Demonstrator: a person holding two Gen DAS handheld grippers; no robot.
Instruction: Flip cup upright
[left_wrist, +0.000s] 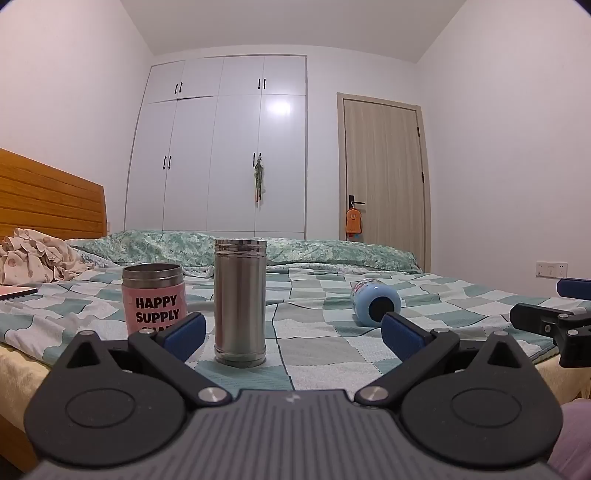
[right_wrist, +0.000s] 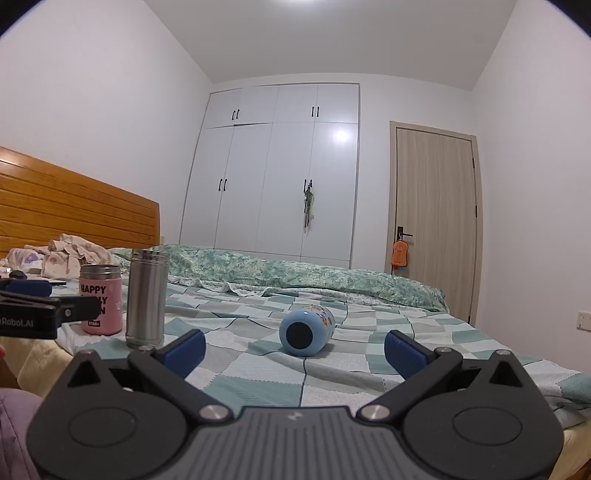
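Observation:
A light blue cup lies on its side on the checked bedspread, its dark round base toward me; it also shows in the left wrist view. My right gripper is open and empty, just in front of the cup, which lies beyond the gap between the fingers. My left gripper is open and empty, in front of an upright steel cup. The right gripper's fingers show at the right edge of the left view.
A pink steel cup reading "HAPPY SUPPLY" stands upright left of the steel cup. Crumpled clothes lie by the wooden headboard. A green quilt runs along the bed's far side. Wardrobe and door stand behind.

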